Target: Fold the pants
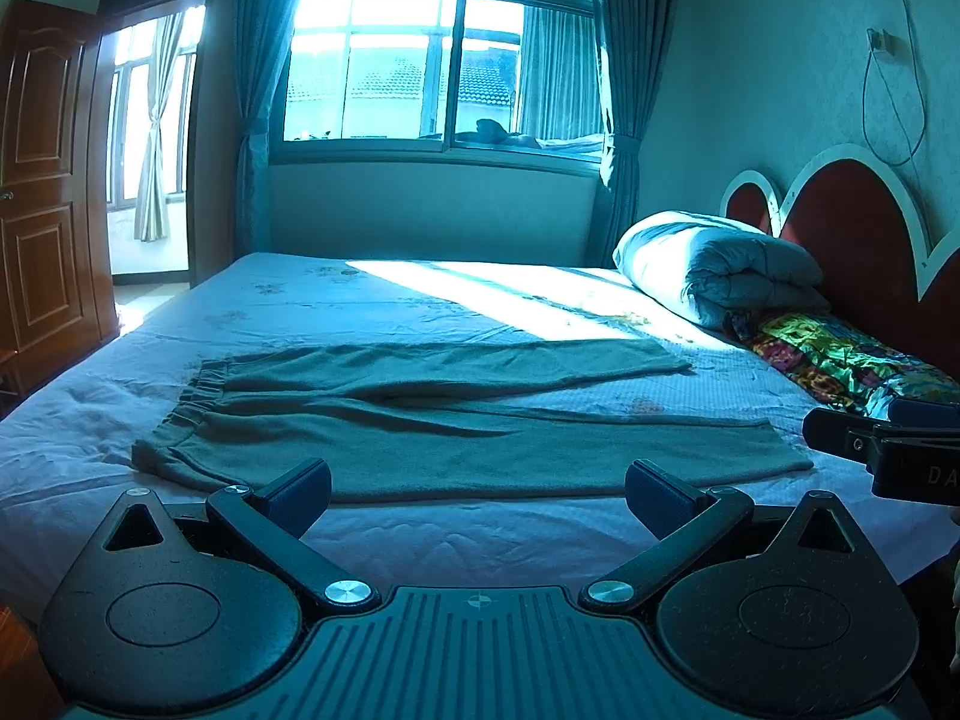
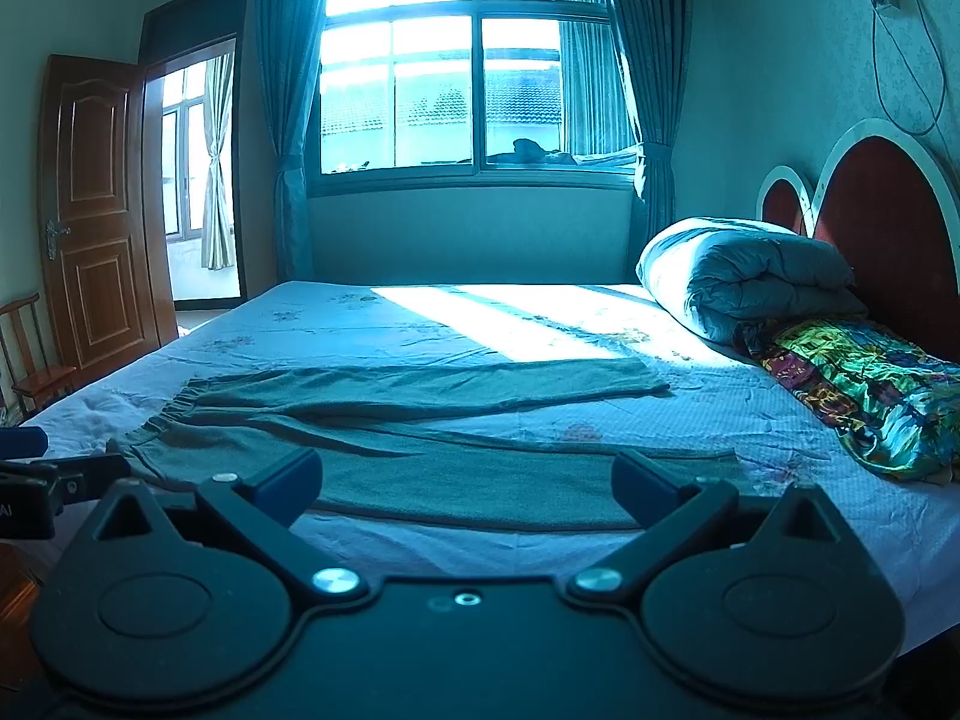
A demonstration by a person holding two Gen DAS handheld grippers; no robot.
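both hand-held grippers, left (image 1: 478, 495) and right (image 2: 467, 489), gape before flat pants (image 1: 456, 420); rolled duvet (image 1: 720, 270) lies beyond.

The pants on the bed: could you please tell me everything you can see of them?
The pants are grey-green, of soft, fleecy-looking cloth, and lie flat and unfolded on the bed sheet. The gathered elastic waistband is at the left, and both legs stretch rightward, slightly spread, with a few wrinkles. Neither gripper touches them.

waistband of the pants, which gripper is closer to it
Left. The left gripper hangs open off the bed's near edge toward the waistband end of the pants; the right gripper, also open, sits further toward the leg cuffs.
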